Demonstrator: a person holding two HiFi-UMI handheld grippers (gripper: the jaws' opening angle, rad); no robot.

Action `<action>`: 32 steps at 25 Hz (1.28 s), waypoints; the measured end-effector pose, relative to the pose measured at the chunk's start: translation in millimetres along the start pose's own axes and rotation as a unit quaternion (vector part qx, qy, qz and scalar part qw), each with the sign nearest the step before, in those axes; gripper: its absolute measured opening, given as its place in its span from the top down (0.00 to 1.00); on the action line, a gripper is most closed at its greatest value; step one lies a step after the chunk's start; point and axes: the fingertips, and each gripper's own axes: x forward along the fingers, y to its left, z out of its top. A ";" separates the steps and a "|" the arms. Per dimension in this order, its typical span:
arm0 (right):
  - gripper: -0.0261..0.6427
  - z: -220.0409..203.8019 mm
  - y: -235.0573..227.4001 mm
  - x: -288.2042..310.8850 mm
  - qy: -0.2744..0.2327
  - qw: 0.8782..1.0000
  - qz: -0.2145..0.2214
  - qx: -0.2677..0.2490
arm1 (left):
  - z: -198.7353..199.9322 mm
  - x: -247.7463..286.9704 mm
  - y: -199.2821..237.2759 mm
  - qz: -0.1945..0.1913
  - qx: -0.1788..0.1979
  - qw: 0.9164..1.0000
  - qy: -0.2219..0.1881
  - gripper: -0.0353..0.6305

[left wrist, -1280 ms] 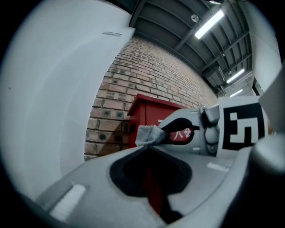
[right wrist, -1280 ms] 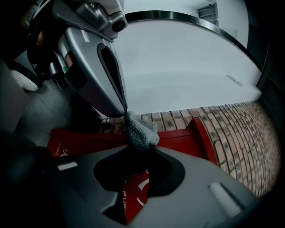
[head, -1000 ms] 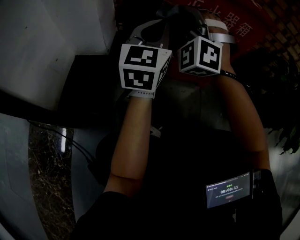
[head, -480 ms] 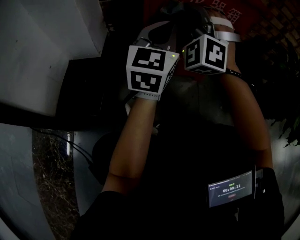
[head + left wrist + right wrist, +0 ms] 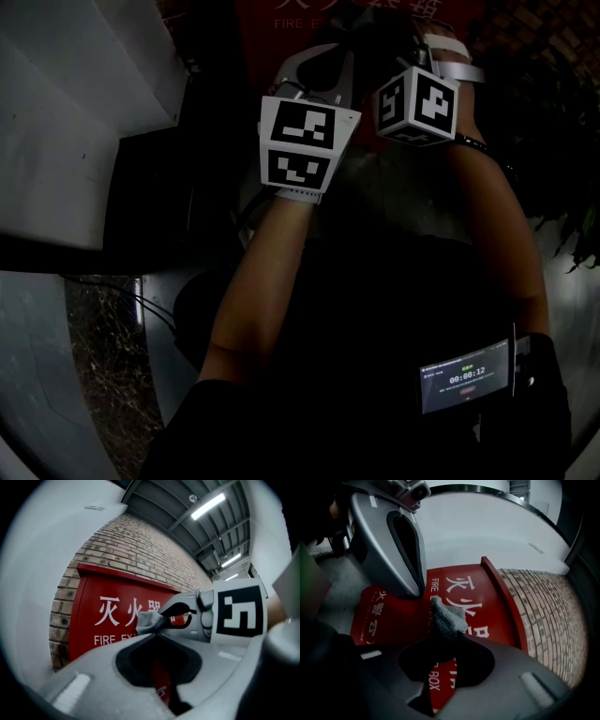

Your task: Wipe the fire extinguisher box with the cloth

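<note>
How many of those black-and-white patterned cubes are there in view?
2. One cube sits on the left gripper, near the middle of the head view; the other cube sits on the right gripper, just to its right. None seems hidden.

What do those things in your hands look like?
The left hand-held gripper and right hand-held gripper are grey and curved, with dark jaw linings. Each carries a white cube with black square markers. The arms are bare below dark sleeves; a lit screen sits by the right arm.
</note>
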 end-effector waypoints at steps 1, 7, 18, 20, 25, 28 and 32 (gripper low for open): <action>0.85 -7.8 0.0 -1.5 0.007 1.000 0.001 -0.001 | -0.6 1.9 -3.8 0.002 0.001 1.000 0.002 0.94; 0.85 -48.8 -0.5 -10.6 0.044 0.999 0.009 -0.007 | -0.2 8.7 -29.6 -0.008 0.014 1.000 0.002 0.94; 0.85 -118.6 -0.4 -23.6 0.106 0.994 0.026 -0.025 | -12.0 8.0 -37.9 -0.011 0.022 1.000 0.016 0.94; 0.85 -128.2 -0.1 -25.7 0.117 0.992 0.031 -0.028 | -15.1 7.1 -35.0 -0.008 0.024 1.000 0.019 0.94; 0.85 -147.7 -1.9 -32.3 0.144 0.988 0.047 -0.030 | -22.7 3.2 -23.8 0.003 0.023 0.999 0.028 0.94; 0.85 -143.7 -1.6 -38.9 0.148 0.987 0.062 -0.026 | -23.5 -1.9 -12.9 0.012 0.023 0.999 0.028 0.94; 0.85 -101.7 -5.2 -46.4 0.112 0.991 0.064 -0.031 | -22.4 -12.6 4.4 0.029 0.024 0.999 0.031 0.94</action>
